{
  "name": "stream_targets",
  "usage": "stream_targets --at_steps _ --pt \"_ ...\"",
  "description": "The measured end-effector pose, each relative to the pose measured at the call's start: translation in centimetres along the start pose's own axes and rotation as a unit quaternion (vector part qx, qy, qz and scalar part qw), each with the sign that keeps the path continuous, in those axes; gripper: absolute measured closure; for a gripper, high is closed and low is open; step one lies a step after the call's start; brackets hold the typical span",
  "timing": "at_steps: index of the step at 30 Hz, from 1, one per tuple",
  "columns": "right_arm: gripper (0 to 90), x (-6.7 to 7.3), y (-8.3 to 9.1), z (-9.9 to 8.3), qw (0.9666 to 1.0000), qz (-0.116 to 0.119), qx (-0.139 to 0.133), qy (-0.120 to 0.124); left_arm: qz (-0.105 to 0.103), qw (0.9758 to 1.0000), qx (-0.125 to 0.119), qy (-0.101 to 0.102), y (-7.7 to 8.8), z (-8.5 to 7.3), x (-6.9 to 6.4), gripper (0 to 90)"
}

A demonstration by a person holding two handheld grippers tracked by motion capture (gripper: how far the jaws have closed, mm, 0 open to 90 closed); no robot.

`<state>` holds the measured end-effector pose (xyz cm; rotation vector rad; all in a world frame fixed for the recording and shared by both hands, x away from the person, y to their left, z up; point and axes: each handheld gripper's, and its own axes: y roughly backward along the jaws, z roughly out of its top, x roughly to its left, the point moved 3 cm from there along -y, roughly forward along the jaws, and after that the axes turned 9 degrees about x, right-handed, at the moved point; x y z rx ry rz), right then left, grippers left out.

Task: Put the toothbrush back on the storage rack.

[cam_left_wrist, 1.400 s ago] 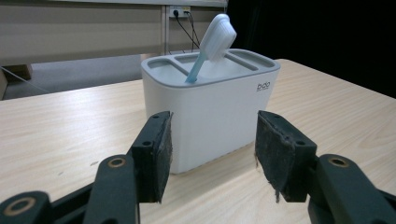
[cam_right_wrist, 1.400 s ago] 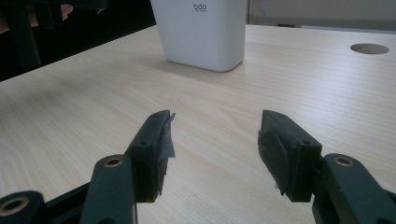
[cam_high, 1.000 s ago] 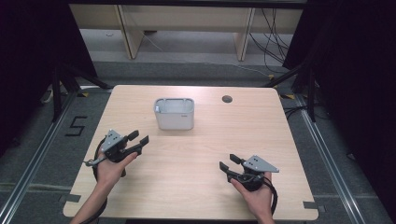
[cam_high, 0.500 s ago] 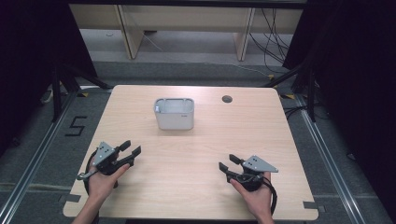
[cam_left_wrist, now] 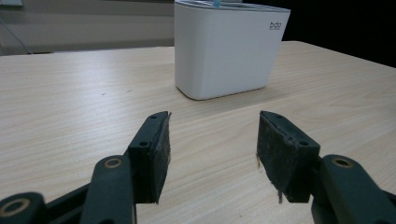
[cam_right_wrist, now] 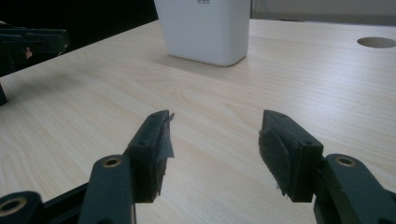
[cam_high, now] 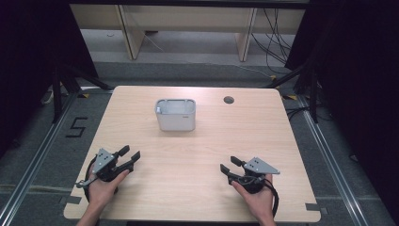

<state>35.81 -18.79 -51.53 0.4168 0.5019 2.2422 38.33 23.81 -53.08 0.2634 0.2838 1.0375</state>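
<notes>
Left gripper [cam_high: 128, 157] and right gripper [cam_high: 229, 167] rest spread apart, empty, near a white container [cam_high: 175, 114] on the wooden table [cam_high: 202, 150].

Wooden table [cam_high: 197, 155]; white container [cam_high: 175, 114] standing on it.

A container [cam_high: 175, 114] stands mid-table [cam_high: 197, 155], a hole [cam_high: 228, 100] to its right.

A white container [cam_high: 175, 115] stands upright on the worktop [cam_high: 263, 136], rectangular with rounded corners, open at the top, small dark lettering near its rim. It sits toward the far edge, left of the round hole [cam_high: 228, 100].
</notes>
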Motion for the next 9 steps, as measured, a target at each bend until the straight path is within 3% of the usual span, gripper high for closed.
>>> stream_targets --at_steps 4,8,9 --pt "44.1 -0.24 -0.07 -0.03 0.9999 -0.006 -0.002 0.016 0.006 0.9999 -0.004 -0.008 0.18 -0.04 -0.27 42.9" --pt "44.1 -0.28 -0.05 -0.06 0.9999 -0.007 -0.003 0.015 0.011 0.9999 -0.008 -0.006 0.32 -0.07 -0.25 41.9" --pt "44.2 -0.2 -0.11 -0.09 1.0 0.003 -0.002 0.008 0.009 0.9998 -0.016 -0.004 0.24 -0.07 -0.25 41.7"
